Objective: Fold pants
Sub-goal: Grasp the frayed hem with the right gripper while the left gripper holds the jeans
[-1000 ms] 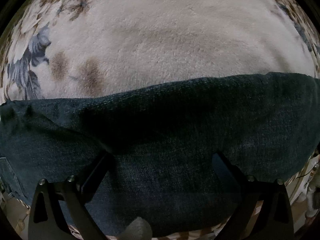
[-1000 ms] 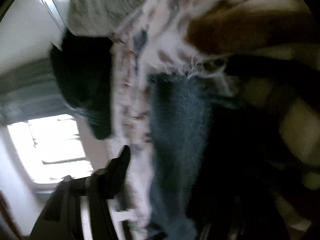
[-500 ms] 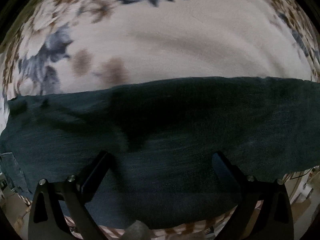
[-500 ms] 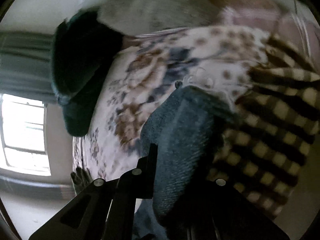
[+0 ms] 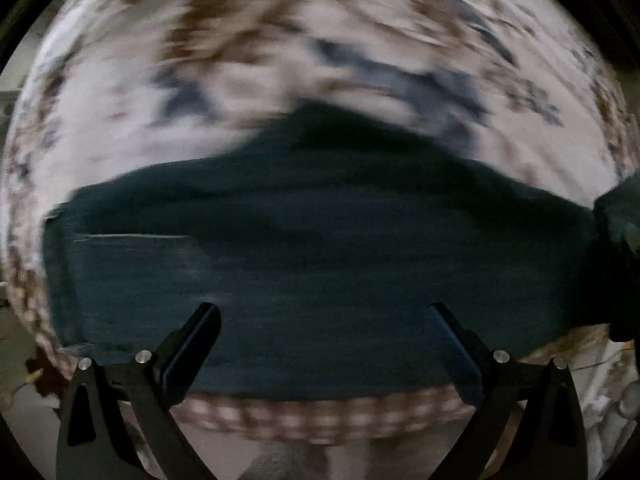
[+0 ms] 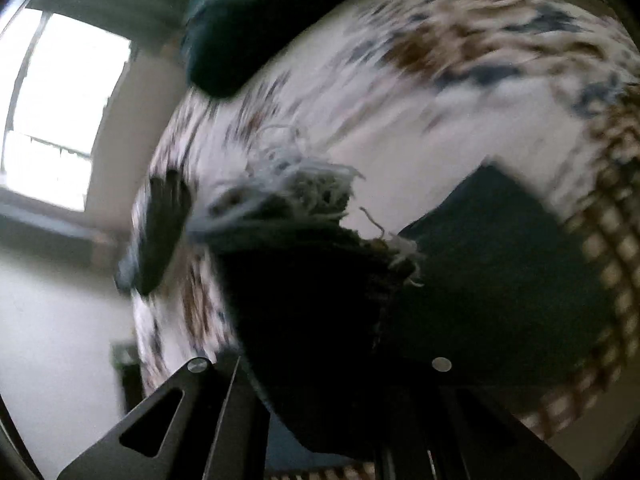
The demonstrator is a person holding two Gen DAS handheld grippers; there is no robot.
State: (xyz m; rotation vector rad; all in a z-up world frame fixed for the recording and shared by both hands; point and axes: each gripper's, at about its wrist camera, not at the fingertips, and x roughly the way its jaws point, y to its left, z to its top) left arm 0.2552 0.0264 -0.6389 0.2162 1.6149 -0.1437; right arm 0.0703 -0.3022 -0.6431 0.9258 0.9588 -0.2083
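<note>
Dark blue denim pants [image 5: 320,248] lie flat across a floral blanket, blurred by motion in the left wrist view. My left gripper [image 5: 322,320] points down above them, open wide, with nothing between its fingers [image 5: 200,336]. In the right wrist view, my right gripper [image 6: 328,392] is shut on one pant leg [image 6: 304,304], which drapes over the fingers and hides them. The leg's frayed pale hem [image 6: 316,188] sticks up beyond the jaws, lifted off the bed. The rest of the pants [image 6: 500,272] lies flat to the right.
The floral blanket [image 5: 320,40] covers the bed, with a brown checked cover [image 6: 608,240] along its edge. A dark teal bundle [image 6: 240,20] sits at the far end. A bright window [image 6: 60,100] is on the left. A dark shape [image 6: 164,232] lies on the blanket's left side.
My right gripper closed on the pant leg's end, rolled, and lifted it over the bed. The left gripper rose and slid across the pants, staying open; more blanket shows now.
</note>
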